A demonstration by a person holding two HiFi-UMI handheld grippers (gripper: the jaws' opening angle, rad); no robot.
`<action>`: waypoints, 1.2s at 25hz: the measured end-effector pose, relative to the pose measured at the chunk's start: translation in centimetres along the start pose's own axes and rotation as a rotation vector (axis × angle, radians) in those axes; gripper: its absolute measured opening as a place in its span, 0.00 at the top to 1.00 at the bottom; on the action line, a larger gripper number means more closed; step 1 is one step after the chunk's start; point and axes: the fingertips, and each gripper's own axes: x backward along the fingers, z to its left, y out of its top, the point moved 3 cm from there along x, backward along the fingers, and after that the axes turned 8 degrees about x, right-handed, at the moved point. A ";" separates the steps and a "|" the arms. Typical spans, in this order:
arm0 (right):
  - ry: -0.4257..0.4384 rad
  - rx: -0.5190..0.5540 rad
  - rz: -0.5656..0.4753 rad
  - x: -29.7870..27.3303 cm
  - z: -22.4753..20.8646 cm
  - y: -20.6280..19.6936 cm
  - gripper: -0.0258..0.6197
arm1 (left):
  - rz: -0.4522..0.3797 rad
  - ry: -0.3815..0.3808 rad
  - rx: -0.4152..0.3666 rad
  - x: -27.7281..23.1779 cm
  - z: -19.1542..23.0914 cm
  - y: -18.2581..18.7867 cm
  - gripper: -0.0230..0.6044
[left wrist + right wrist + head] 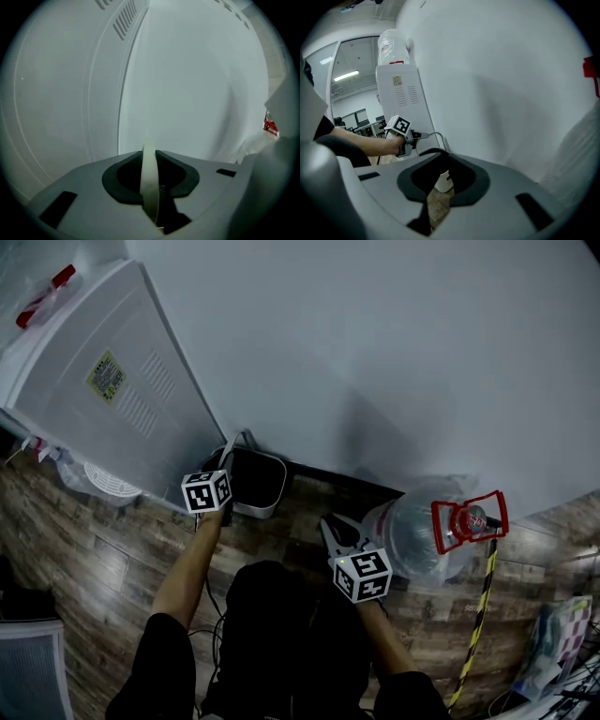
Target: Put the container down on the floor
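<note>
Black right tongs (pixel 339 532), well to the right of the water dispenser (pixel 94 381), stand spread with nothing between them. Left tongs (pixel 225 479), just right of the dispenser's foot, are clenched on the pale handle (pixel 149 178) of the container (pixel 258 484), a white bin with a dark inside. Its base is hidden, so contact with the wood floor (pixel 103 568) cannot be told. 1 clear bottle (pixel 412 540) lies farther right.

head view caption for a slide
Left gripper grips the handle of the white container by the wall; right gripper open, empty.
</note>
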 end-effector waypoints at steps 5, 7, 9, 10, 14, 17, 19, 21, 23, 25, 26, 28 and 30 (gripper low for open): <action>0.005 -0.020 0.005 -0.3 -0.2 -0.4 0.87 | -0.009 0.020 -0.005 0.5 0.9 -0.3 0.82; 0.008 -0.021 0.008 -0.4 -0.1 -0.5 0.87 | -0.013 0.034 -0.013 0.7 1.2 -0.5 0.81; 0.014 -0.021 0.006 -0.5 0.2 -0.5 0.87 | -0.010 0.051 -0.046 1.0 1.6 -0.8 0.80; 0.017 -0.022 0.005 -0.6 0.2 -0.5 0.87 | -0.006 0.057 -0.069 1.1 1.7 -1.1 0.80; 0.027 -0.022 0.007 -0.8 0.5 -0.6 0.87 | -0.002 0.074 -0.097 1.7 2.4 -2.0 0.80; 0.033 -0.021 0.007 -1.0 0.8 -0.6 0.87 | -0.001 0.095 -0.132 2.0 3.0 -2.2 0.79; 0.034 -0.020 0.011 -1.0 0.8 -0.7 0.87 | 0.004 0.104 -0.163 2.2 3.1 -2.3 0.79; 0.034 -0.015 0.015 -0.8 0.8 -0.8 0.87 | 0.004 0.113 -0.198 2.3 3.1 -2.4 0.79; 0.033 -0.008 0.017 -0.7 0.8 -0.8 0.87 | -0.004 0.132 -0.232 2.6 3.1 -2.3 0.79; 0.031 -0.008 0.015 -0.7 0.7 -0.8 0.87 | -0.020 0.150 -0.221 3.1 3.5 -2.0 0.78; 0.029 -0.011 0.014 -0.6 0.7 -0.7 0.87 | -0.028 0.150 -0.194 3.4 3.8 -2.0 0.78; 0.025 -0.016 0.011 -0.5 0.6 -0.7 0.87 | -0.037 0.148 -0.149 3.9 4.3 -2.1 0.78; 0.025 -0.016 0.011 -0.4 0.7 -0.8 0.87 | -0.049 0.154 -0.138 4.6 4.7 -2.2 0.78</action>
